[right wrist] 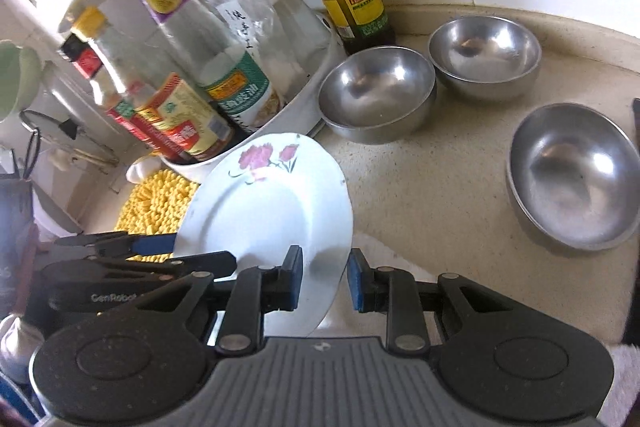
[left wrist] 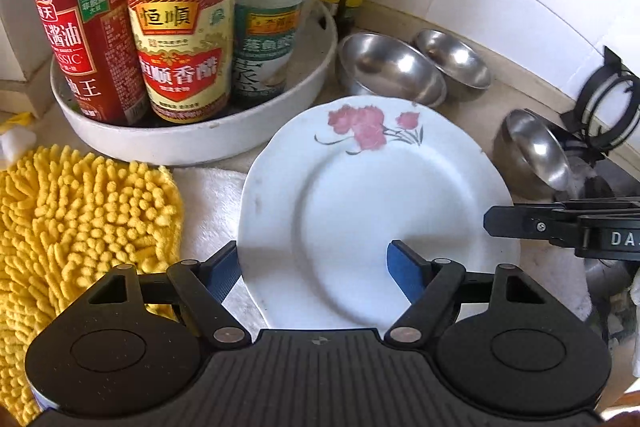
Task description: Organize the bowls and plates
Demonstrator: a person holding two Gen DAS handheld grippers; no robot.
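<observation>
A white plate [left wrist: 372, 203] with a scalloped rim and pink flowers printed near its far edge is tilted, raised off the beige worktop [right wrist: 432, 187]. Three empty steel bowls stand upright on the worktop: two [right wrist: 376, 93] [right wrist: 486, 57] side by side near the back edge by the tiled wall, the third [right wrist: 572, 175] apart, nearer the right edge.
</observation>
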